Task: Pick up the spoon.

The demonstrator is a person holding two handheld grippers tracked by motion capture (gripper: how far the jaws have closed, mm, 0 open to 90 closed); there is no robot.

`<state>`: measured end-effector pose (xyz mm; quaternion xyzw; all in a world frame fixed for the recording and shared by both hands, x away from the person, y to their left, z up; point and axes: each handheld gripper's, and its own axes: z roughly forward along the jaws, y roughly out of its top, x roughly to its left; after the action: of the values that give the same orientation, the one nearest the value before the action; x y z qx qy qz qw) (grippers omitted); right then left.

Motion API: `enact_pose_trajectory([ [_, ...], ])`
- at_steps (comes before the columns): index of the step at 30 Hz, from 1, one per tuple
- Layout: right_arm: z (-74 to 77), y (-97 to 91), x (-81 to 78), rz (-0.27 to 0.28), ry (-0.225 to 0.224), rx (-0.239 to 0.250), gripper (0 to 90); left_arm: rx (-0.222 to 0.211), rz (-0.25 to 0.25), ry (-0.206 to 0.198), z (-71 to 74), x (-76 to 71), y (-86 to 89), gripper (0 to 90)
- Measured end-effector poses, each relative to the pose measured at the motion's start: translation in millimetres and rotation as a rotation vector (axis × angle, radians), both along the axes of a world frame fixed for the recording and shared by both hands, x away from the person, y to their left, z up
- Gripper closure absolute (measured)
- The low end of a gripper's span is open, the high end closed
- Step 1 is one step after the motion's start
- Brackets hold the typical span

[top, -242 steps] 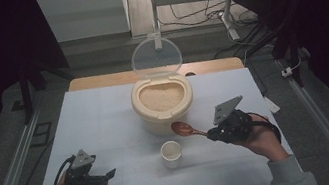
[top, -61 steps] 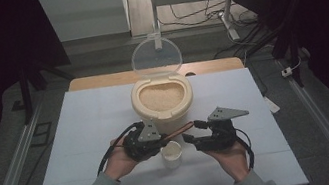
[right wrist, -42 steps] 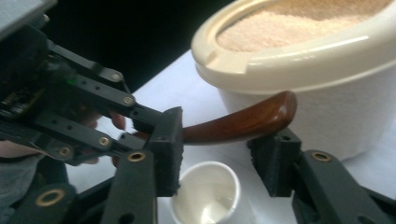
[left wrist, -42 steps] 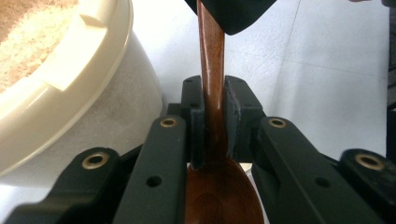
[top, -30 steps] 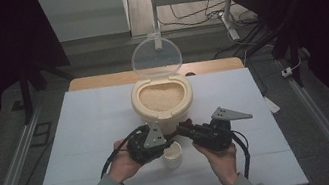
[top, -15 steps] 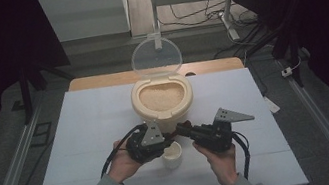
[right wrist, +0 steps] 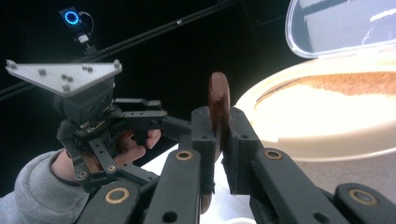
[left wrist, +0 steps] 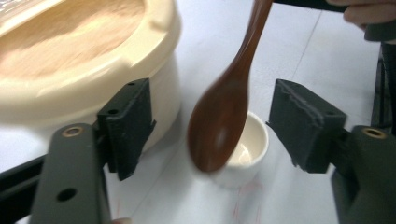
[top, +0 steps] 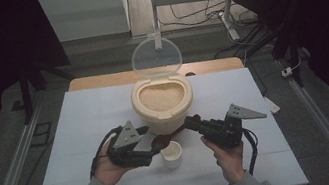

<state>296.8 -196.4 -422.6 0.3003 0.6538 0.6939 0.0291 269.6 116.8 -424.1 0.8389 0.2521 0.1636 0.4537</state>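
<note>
While my right gripper clamps the wooden spoon by its handle, the bowl end slants down between my left gripper's wide-open jaws, just above the small cup.

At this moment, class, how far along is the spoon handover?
Done: the right gripper is shut on the wooden spoon, holding it over the small white cup. In hand: the spoon bowl sits between the open left gripper jaws, untouched. Left: closing on it. Rice container lid is open.
</note>
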Motion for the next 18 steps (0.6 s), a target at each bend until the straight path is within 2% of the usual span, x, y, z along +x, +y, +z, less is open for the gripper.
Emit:
enact_pose_trajectory([
  [2, 1.4, -2.0, -0.1, -0.001, -0.005, 0.003, 83.4, -0.015, 0.025, 0.015, -3.7, -2.9, 11.8, 26.2],
  [7, 6.2, -11.5, 0.6, -0.018, -0.023, 0.012, 83.4, -0.005, 0.094, 0.044, -19.4, -8.9, 39.6, 23.8],
  [13, 11.3, -20.3, 0.5, -0.03, -0.047, 0.015, 83.4, -0.017, 0.176, 0.108, -43.5, -13.0, 73.8, 22.3],
  [18, 14.1, -25.2, 0.8, -0.039, -0.059, 0.013, 83.4, -0.019, 0.231, 0.127, -54.7, -17.8, 94.6, 21.5],
])
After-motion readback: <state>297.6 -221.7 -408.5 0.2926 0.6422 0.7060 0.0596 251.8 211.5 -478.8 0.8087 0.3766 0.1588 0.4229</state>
